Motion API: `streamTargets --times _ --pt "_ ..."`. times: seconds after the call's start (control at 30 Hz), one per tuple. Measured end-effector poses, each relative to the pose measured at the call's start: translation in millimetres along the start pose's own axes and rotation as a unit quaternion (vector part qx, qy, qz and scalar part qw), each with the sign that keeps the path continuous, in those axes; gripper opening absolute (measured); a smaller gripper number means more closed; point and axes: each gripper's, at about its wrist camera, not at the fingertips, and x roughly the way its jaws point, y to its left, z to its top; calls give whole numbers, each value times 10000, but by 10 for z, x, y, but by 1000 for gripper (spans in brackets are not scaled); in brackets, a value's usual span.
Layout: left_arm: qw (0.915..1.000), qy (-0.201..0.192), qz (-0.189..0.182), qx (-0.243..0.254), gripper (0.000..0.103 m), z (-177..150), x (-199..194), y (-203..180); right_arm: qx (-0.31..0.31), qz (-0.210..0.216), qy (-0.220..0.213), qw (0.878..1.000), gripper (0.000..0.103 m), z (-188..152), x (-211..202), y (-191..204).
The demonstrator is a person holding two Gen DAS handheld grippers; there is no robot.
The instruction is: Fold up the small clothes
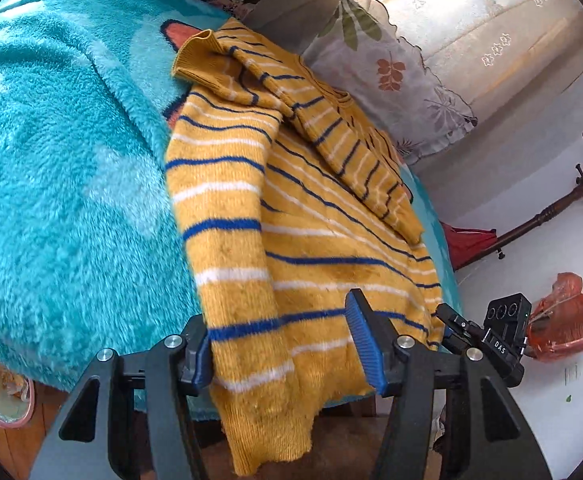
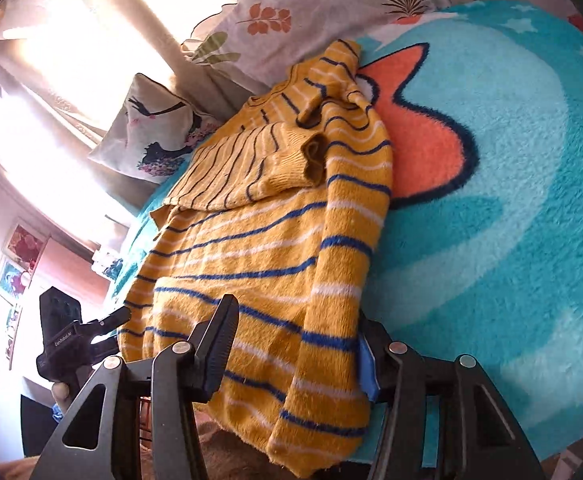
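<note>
The striped yellow sweater point(image 1: 311, 216) lies folded on the fluffy teal blanket point(image 1: 63, 184), hem hanging off the near edge, with both the left gripper point(image 1: 287, 344) and right gripper point(image 2: 291, 364) about half open around that hem, pads not clearly pinching, and the hem's underside is hidden.

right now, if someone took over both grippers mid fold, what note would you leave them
Left gripper: jaws open, the hem of the mustard-yellow knit sweater with blue and white stripes lies between them, not pinched.
Right gripper: jaws open, the same hem between them.
The sweater lies on the fluffy turquoise blanket, its hem hanging over the near edge.
Done: both sleeves folded in across the body, one side folded over.
Left: regrip the hem and fold it up toward the collar, then flatten.
</note>
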Motion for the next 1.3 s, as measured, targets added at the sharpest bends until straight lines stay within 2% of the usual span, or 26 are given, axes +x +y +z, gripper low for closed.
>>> streamTargets --times 0.13,0.27,0.3,0.33,0.37,0.43,0.47,0.57,0.67,0.8,0.87,0.97,1.07,1.17,1.3 --pt "9999 9 -165 53 57 -152 -29 -50 -12 316 -14 9995 57 -198 -62 25" --pt "9999 6 -31 153 56 -205 -31 -113 -62 640 -16 9979 57 -380 -109 71" --pt "9998 -16 86 159 50 -213 -34 -122 -109 604 -65 9981 56 -421 -120 100" --pt "9993 -20 323 169 24 -212 -31 -129 -147 522 -113 9985 50 -448 -128 130" --pt "9982 22 563 201 8 -198 -23 -119 -175 395 -144 9990 33 -450 -137 136" --pt "9988 -86 488 -15 8 -167 -96 -33 -294 -118 -177 9993 11 -471 -112 183" --pt "9988 -193 437 -80 8 -159 -177 -15 -331 -225 -167 9991 10 -472 -104 185" --pt "9982 -541 270 -36 8 -37 -523 -11 -302 -77 -301 9991 8 -458 -236 172" --pt "9967 -760 180 230 8 -109 -852 -114 -259 472 -443 9976 8 -494 -520 187" --pt "9962 -717 304 387 8 -287 -922 -183 -469 852 -368 9946 8 -620 -733 298" --pt "9968 -597 417 318 8 -280 -842 -115 -576 744 -194 9954 8 -656 -678 360" --pt "9980 -514 359 81 8 -119 -788 0 -587 634 -17 9963 8 -582 -556 372" --pt "9975 -615 345 64 8 159 -818 -25 -501 736 -59 9960 8 -343 -543 404" --pt "9964 -750 360 173 8 606 -780 -169 -480 847 -146 9951 8 26 -513 540" --pt "9940 -785 610 459 8 1356 -461 -382 -472 836 -246 9951 8 705 -297 707"
